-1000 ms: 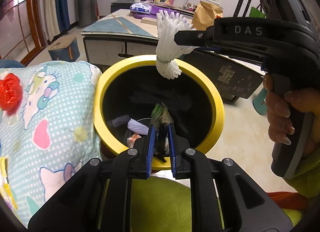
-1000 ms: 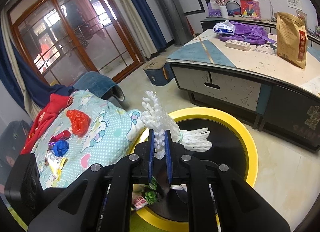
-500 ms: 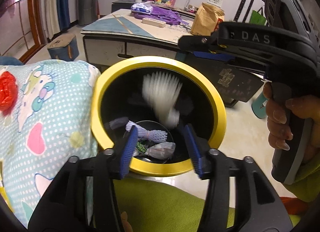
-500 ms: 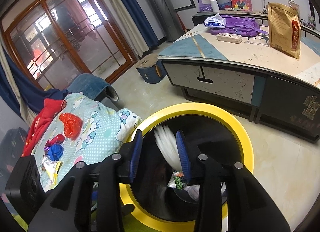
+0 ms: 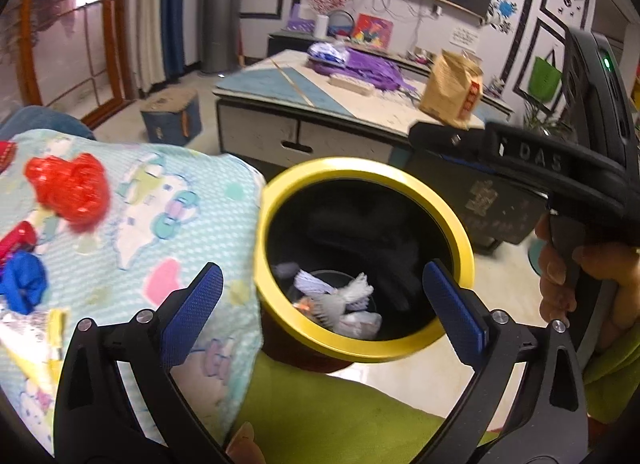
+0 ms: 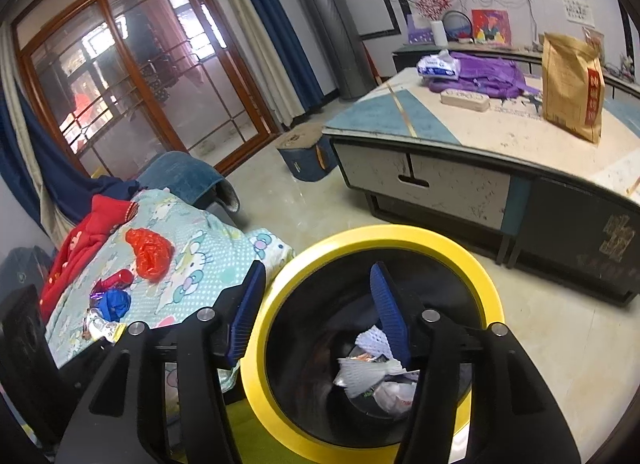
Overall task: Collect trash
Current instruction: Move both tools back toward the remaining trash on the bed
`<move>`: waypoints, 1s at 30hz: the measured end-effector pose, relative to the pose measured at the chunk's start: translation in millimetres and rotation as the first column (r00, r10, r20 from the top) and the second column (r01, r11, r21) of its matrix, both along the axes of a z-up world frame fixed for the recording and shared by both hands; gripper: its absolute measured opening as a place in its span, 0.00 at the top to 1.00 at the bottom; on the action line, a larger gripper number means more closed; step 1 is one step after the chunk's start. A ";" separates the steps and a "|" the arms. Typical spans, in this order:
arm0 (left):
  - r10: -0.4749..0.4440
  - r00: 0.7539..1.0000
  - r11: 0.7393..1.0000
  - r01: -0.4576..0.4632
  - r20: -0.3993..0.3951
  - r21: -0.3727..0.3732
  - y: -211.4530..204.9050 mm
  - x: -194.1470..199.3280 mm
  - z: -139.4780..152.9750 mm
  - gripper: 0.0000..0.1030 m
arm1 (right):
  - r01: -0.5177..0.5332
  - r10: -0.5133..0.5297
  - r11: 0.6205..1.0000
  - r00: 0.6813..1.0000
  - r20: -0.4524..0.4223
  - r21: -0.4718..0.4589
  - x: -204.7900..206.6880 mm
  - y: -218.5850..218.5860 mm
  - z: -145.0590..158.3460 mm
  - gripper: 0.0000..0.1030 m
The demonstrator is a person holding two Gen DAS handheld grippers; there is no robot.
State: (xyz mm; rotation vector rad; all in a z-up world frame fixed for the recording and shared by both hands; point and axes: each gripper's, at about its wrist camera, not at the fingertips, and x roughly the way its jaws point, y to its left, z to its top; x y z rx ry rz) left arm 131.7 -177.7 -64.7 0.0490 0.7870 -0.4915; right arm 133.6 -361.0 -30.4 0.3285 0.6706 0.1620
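the left gripper point(image 5: 322, 310) hangs above the near rim of the bin, its blue-padded fingers point(image 5: 192, 310) spread wide with nothing between them. the right gripper point(image 6: 318, 310) is likewise over the bin, fingers point(image 6: 387, 310) parted wide and holding nothing; in the left view its black body reaches in from the right, gripped by the person's right hand point(image 5: 576, 284).

just below both sits the yellow-rimmed bin point(image 5: 464, 240), black inside. at its bottom lies a heap of trash: a white foam net point(image 6: 368, 374), another pale foam net point(image 5: 310, 282) and crumpled wrappers point(image 6: 394, 394) with a bit of orange showing.

touching the bin's left side is a pale blue cartoon-print blanket point(image 6: 200, 248). on it lie more scraps: a red plastic bag point(image 6: 148, 252), a small red wrapper point(image 6: 116, 278), a blue crumpled piece point(image 6: 116, 302) and a silvery-yellow wrapper point(image 6: 100, 326). a red garment point(image 6: 84, 240) lies at the blanket's far edge.

farther off across the pale floor stands a low surface point(image 6: 460, 132) with drawers, carrying a brown paper bag point(image 6: 572, 88), a purple bag point(image 6: 484, 72), a white pack point(image 6: 438, 64) and a white power strip point(image 6: 464, 98). a small blue box point(image 6: 306, 156) sits on the floor beside it, and glass doors point(image 6: 132, 88) with blue curtains stand beyond.
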 end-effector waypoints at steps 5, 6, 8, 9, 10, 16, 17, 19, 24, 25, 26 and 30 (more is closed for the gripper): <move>0.057 0.998 0.998 -0.056 0.034 -0.015 18.7 -3.1 11.3 0.11 | -0.019 0.019 1.000 0.999 0.027 -0.020 -4.2 9.1 6.8 0.45; 0.070 0.997 0.997 -0.070 0.040 -0.018 23.1 -3.6 14.0 0.11 | -0.022 0.022 1.000 0.999 0.033 -0.021 -5.0 11.1 8.3 0.45; 0.091 0.995 0.996 -0.090 0.048 -0.030 31.5 -4.9 18.7 0.11 | -0.031 0.032 0.999 0.999 0.041 -0.025 -6.6 15.7 10.6 0.44; 0.105 0.993 0.994 -0.104 0.055 -0.036 36.1 -5.7 21.5 0.11 | -0.036 0.037 0.999 0.998 0.043 -0.028 -7.5 18.5 12.0 0.44; 0.118 0.991 0.993 -0.115 0.061 -0.039 39.7 -7.6 23.5 0.11 | -0.042 0.043 0.999 0.998 0.047 -0.032 -8.4 21.2 13.0 0.43; 0.175 0.979 0.984 -0.170 0.104 -0.052 60.8 -14.5 36.8 0.11 | -0.073 0.077 0.996 0.994 0.074 -0.048 -14.4 37.3 21.9 0.37; 0.182 0.977 0.983 -0.177 0.110 -0.054 63.3 -16.2 38.5 0.11 | -0.075 0.079 0.996 0.994 0.078 -0.050 -15.8 39.0 23.1 0.36; 0.199 0.972 0.979 -0.194 0.123 -0.056 69.5 -19.0 42.1 0.11 | -0.086 0.091 0.995 0.992 0.090 -0.056 -18.5 45.1 26.3 0.34; 0.241 0.960 0.970 -0.234 0.146 -0.061 86.4 -24.8 48.6 0.11 | -0.117 0.125 0.990 0.986 0.110 -0.077 -24.1 59.3 31.6 0.31; 0.246 0.958 0.969 -0.239 0.150 -0.062 89.0 -26.3 49.4 0.11 | -0.121 0.130 0.989 0.985 0.115 -0.081 -25.1 61.9 32.8 0.30; 0.253 0.955 0.967 -0.246 0.154 -0.064 91.8 -27.0 50.5 0.11 | -0.124 0.134 0.989 0.984 0.119 -0.083 -26.1 63.2 33.8 0.30; 0.286 0.943 0.958 -0.277 0.167 -0.078 105.2 -31.0 55.3 0.11 | -0.143 0.153 0.986 0.979 0.134 -0.081 -29.9 73.3 36.2 0.26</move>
